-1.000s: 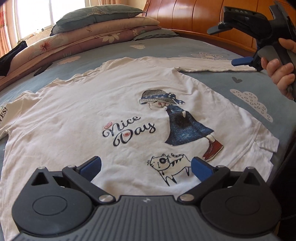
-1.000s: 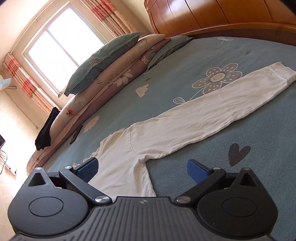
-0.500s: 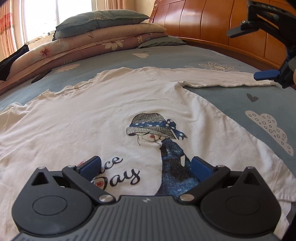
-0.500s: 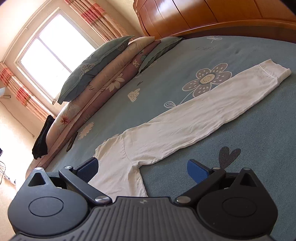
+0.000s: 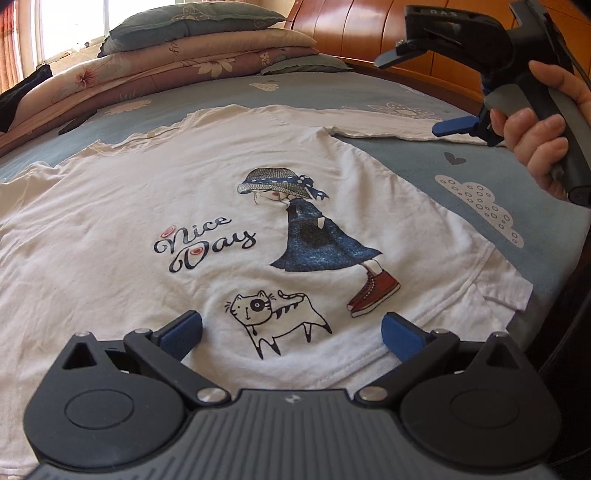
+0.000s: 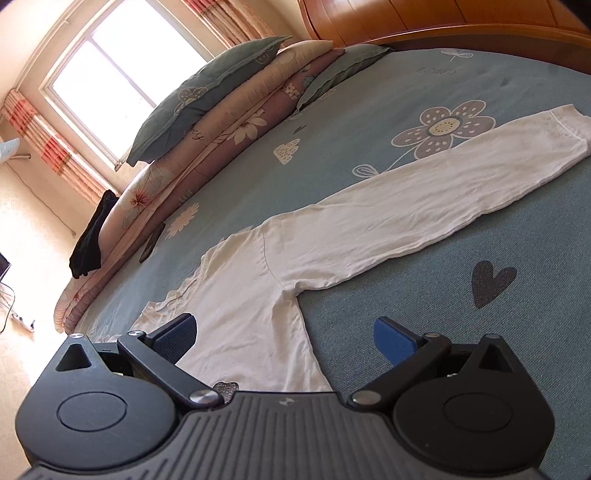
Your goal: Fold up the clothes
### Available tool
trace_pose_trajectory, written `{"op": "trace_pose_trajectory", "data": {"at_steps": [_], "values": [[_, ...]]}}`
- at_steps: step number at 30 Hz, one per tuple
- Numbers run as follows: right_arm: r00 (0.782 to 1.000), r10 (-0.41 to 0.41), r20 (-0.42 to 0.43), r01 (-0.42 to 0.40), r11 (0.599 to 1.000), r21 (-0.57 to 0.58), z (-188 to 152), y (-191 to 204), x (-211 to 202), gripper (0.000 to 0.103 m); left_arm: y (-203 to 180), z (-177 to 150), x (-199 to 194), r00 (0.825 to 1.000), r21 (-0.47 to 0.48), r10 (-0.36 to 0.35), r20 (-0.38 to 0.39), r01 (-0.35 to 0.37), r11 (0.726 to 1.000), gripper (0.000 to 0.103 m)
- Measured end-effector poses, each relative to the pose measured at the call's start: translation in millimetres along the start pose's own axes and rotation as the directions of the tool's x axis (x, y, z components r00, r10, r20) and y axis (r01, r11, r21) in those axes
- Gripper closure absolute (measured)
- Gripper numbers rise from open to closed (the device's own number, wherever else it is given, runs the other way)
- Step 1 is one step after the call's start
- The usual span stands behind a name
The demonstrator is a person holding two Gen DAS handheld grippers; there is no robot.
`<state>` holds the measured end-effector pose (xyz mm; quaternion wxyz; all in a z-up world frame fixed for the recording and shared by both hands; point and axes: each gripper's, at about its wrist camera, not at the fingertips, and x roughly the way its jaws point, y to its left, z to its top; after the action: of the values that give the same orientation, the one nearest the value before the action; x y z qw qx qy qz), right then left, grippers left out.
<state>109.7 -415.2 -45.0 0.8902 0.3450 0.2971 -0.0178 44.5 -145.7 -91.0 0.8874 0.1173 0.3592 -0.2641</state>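
A home bedroom. A bed point(image 6: 480, 85) with a blue sheet printed with flowers, hearts and clouds fills the view, backed by a curved wooden headboard point(image 6: 424, 22). Pillows point(image 6: 207, 96) and folded quilts point(image 6: 207, 155) are stacked along one side, below a sunlit window point(image 6: 110, 74) with striped curtains point(image 6: 55, 147).

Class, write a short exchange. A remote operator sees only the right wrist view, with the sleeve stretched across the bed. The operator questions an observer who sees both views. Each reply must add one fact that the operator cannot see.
Operator: I see only a sleeve and a shoulder. What is on the front?
Observer: The shirt lies face up, printed with "Nice Day", a girl in a hat and a cat.
Operator: Where is the left claw?
Observer: The left claw is open near the hem, one finger on either side of the cat print.
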Motion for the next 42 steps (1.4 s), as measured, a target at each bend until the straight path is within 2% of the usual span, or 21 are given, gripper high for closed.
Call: {"op": "trace_pose_trajectory", "data": {"at_steps": [2, 3, 5, 7, 8, 10, 12, 13, 15, 16, 20, 21, 25, 27, 30, 32, 33, 34, 37, 39, 42], "values": [[0.989, 0.109, -0.105, -0.111, 0.994, -0.014, -9.5, 11.3, 10.9, 0.000, -4.5, -5.4, -9.9, 1.000, 0.021, 0.002, 0.017, -0.002, 1.000, 0.001], [0.971, 0.173, -0.166, -0.177, 0.984, -0.010, -15.2, 17.3, 17.4, 0.000, -5.2, -7.8, -13.3, 1.000, 0.017, 0.002, 0.020, -0.002, 1.000, 0.001], [0.912, 0.295, -0.285, -0.305, 0.952, 0.010, -26.6, 29.4, 30.3, 0.000, -4.1, -12.5, -19.0, 1.000, -0.028, -0.018, 0.008, 0.019, 0.999, 0.001], [0.847, 0.365, -0.385, -0.386, 0.922, 0.025, -41.9, 43.7, 42.7, 0.000, -3.0, -18.3, -23.9, 0.998, -0.060, -0.062, 0.011, 0.063, 0.996, 0.001], [0.820, 0.379, -0.429, -0.408, 0.913, 0.027, -50.0, 50.8, 48.4, 0.000, -2.8, -21.4, -24.1, 0.996, -0.063, -0.092, 0.006, 0.092, 0.994, 0.001], [0.776, 0.371, -0.510, -0.422, 0.906, 0.016, -65.8, 63.0, 58.7, 0.000, -6.5, -26.0, -26.5, 0.996, -0.020, -0.088, 0.011, 0.088, 0.996, 0.001], [0.729, 0.327, -0.601, -0.416, 0.909, -0.009, -82.8, 73.9, 69.9, 0.000, -10.9, -27.8, -28.5, 0.997, 0.014, -0.078, -0.006, 0.078, 0.997, 0.001], [0.716, 0.308, -0.627, -0.416, 0.909, -0.028, -88.8, 78.3, 72.8, 0.000, -11.8, -29.1, -30.0, 0.997, 0.022, -0.076, -0.008, 0.077, 0.997, 0.001], [0.721, 0.285, -0.632, -0.420, 0.905, -0.072, -92.5, 83.7, 70.7, 0.000, -10.0, -33.4, -34.1, 0.997, 0.013, -0.082, 0.000, 0.082, 0.997, 0.001], [0.736, 0.269, -0.622, -0.408, 0.908, -0.090, -90.3, 83.8, 67.7, 0.000, -9.0, -34.8, -35.6, 0.996, 0.010, -0.086, 0.003, 0.086, 0.996, 0.001], [0.878, 0.117, -0.465, -0.244, 0.943, -0.225, -72.0, 71.5, 54.8, 0.000, -9.5, -36.6, -37.9, 0.996, 0.016, -0.086, -0.002, 0.086, 0.996, 0.001], [0.895, 0.100, -0.435, -0.217, 0.949, -0.227, -67.0, 66.3, 53.1, 0.000, -9.8, -36.1, -37.8, 0.996, 0.016, -0.084, -0.002, 0.084, 0.996, 0.001], [0.882, 0.205, -0.425, -0.274, 0.956, -0.107, -50.7, 46.3, 50.3, 0.000, -6.9, -34.8, -38.0, 0.996, -0.011, -0.094, 0.004, 0.094, 0.996, 0.001], [0.879, 0.215, -0.425, -0.277, 0.956, -0.091, -46.7, 42.7, 50.9, 0.000, -6.7, -35.7, -38.3, 0.995, -0.012, -0.095, 0.008, 0.095, 0.995, 0.001], [0.919, 0.101, -0.381, -0.160, 0.979, -0.128, -42.9, 36.7, 59.0, 0.000, -7.0, -36.1, -38.3, 0.996, -0.009, -0.093, 0.011, 0.093, 0.996, 0.001], [0.950, 0.057, -0.308, -0.103, 0.986, -0.133, -39.1, 33.1, 55.9, 0.000, -7.2, -35.8, -38.4, 0.996, -0.011, -0.092, 0.011, 0.092, 0.996, 0.001], [0.948, 0.079, -0.310, -0.118, 0.987, -0.109, -37.8, 30.7, 53.0, 0.000, -6.9, -35.3, -38.7, 0.996, -0.016, -0.093, 0.012, 0.093, 0.996, 0.001], [0.930, 0.144, -0.338, -0.176, 0.982, -0.067, -37.2, 28.2, 51.3, 0.000, -5.8, -34.7, -39.1, 0.995, -0.023, -0.096, 0.014, 0.096, 0.995, 0.001], [0.852, 0.299, -0.430, -0.317, 0.948, 0.032, -40.8, 28.8, 52.6, 0.000, -2.4, -34.9, -38.8, 0.994, -0.043, -0.108, 0.019, 0.109, 0.993, 0.001], [0.839, 0.269, -0.473, -0.309, 0.951, -0.008, -48.4, 37.4, 57.4, 0.000, -2.5, -35.8, -38.5, 0.994, -0.043, -0.106, 0.025, 0.107, 0.993, 0.001], [0.870, 0.142, -0.473, -0.212, 0.972, -0.098, -56.7, 44.7, 63.1, 0.000, -3.8, -36.4, -37.6, 0.995, -0.037, -0.099, 0.030, 0.100, 0.994, 0.001]]}}
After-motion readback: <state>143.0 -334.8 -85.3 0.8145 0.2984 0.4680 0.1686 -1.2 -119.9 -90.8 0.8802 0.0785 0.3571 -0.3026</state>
